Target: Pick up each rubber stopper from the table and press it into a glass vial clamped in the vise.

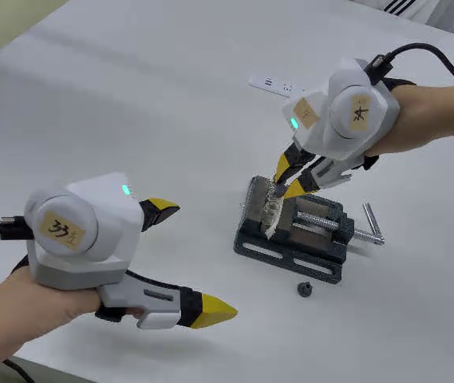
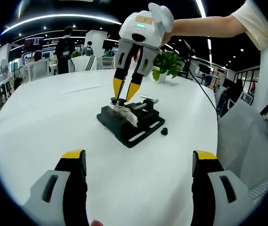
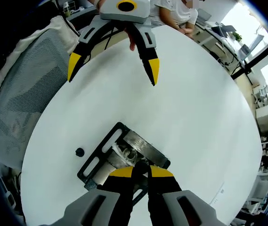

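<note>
Only thing I can actually read is a handwritten "33" on the tan sticker (image 1: 61, 230) on the left gripper (image 1: 203, 259); the stickers (image 1: 360, 112) on the right gripper (image 1: 285, 185) are just scribbles.

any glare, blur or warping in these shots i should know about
Head view: soft even light, sharp, only faint shadows beside the vise. Left gripper view: fisheye bows the table, ceiling light strips blow out. Right gripper view: same bowing, window glare upper right, the stopper pinched by the right gripper sits in shadow.
</note>
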